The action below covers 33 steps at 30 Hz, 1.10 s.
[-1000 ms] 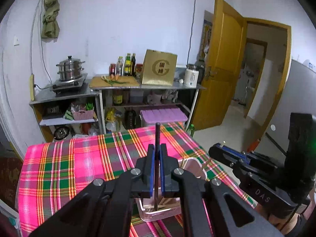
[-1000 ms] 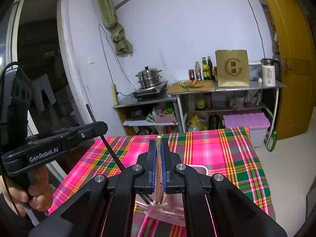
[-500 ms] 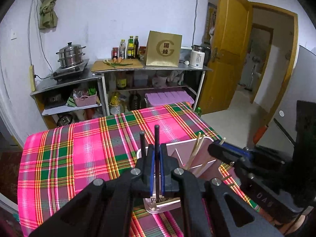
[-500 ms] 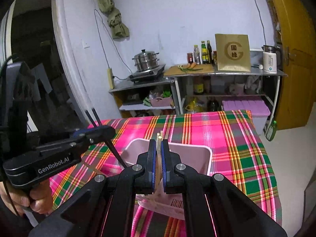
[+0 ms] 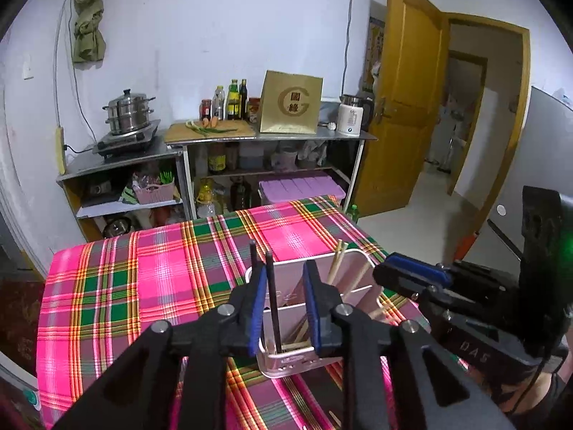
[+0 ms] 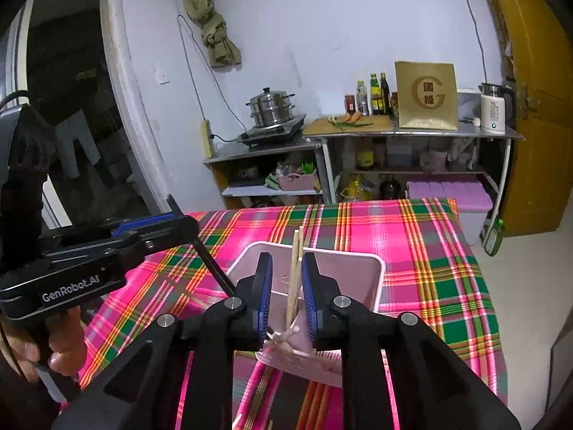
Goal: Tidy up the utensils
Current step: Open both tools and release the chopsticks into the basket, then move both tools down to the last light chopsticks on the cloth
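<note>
**Chopsticks sorted by colour into a divided pink holder**

Standing on the plaid tablecloth [image 5: 107, 286], the pink utensil holder [image 5: 286, 358] is split by inner walls into compartments, and both grippers hang directly over it, which fits a drop-in sort: dark sticks one side, pale sticks the other.

The left gripper [image 5: 284, 308] has its blue-padded jaws spread wide. 2 black chopsticks [image 5: 272, 304] stand nearly upright in the gap, their lower ends down inside the near compartment of the holder. They lean close to the left pad, though whether they touch it cannot be told; nothing is pinched. I judge they are already let go and resting in the holder on their own.

The right gripper [image 6: 286, 301] is likewise parted. Wooden chopsticks [image 6: 294, 279] rise between its pads, ends sunk in the holder [image 6: 376, 286], apparently free of both pads. More pale sticks lean in the far compartment [image 5: 336, 265] in the left view.

Loose sticks lie on the cloth at the right view's lower edge, so sorting likely is not finished.
</note>
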Tool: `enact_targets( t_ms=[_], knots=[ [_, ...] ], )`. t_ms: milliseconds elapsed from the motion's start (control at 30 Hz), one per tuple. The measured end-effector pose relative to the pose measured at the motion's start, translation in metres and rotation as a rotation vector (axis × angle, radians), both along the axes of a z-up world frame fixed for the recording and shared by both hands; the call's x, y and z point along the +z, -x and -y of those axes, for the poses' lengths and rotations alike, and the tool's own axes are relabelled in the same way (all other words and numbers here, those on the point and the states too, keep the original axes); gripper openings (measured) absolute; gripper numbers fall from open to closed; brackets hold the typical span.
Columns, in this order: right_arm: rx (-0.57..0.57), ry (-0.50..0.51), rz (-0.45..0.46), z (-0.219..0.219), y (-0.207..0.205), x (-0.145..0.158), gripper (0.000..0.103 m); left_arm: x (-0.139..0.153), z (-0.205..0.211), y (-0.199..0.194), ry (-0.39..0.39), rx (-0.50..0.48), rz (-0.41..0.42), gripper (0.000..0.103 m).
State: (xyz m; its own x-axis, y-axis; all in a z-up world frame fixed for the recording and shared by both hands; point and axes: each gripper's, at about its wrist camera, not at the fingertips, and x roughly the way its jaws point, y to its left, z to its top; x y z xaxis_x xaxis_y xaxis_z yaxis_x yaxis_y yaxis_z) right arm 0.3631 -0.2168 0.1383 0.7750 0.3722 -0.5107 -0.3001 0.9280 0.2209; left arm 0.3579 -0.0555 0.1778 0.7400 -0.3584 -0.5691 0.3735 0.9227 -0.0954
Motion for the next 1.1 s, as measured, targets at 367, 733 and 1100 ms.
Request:
enact_targets(
  t_ms=[367, 733, 1100],
  knots=[
    [-0.008, -0.006, 0.062, 0.017, 0.075, 0.008, 0.018, 0.000, -0.033, 0.077, 0.058, 0.030, 0.060, 0.028],
    [0.039, 0.004, 0.078, 0.017, 0.162, -0.012, 0.019, -0.051, -0.044, 0.152, 0.088, 0.028, 0.013, 0.030],
    [0.048, 0.023, 0.037, 0.016, 0.208, -0.048, 0.019, -0.091, -0.054, 0.208, 0.108, 0.069, -0.004, 0.032]
  ],
)
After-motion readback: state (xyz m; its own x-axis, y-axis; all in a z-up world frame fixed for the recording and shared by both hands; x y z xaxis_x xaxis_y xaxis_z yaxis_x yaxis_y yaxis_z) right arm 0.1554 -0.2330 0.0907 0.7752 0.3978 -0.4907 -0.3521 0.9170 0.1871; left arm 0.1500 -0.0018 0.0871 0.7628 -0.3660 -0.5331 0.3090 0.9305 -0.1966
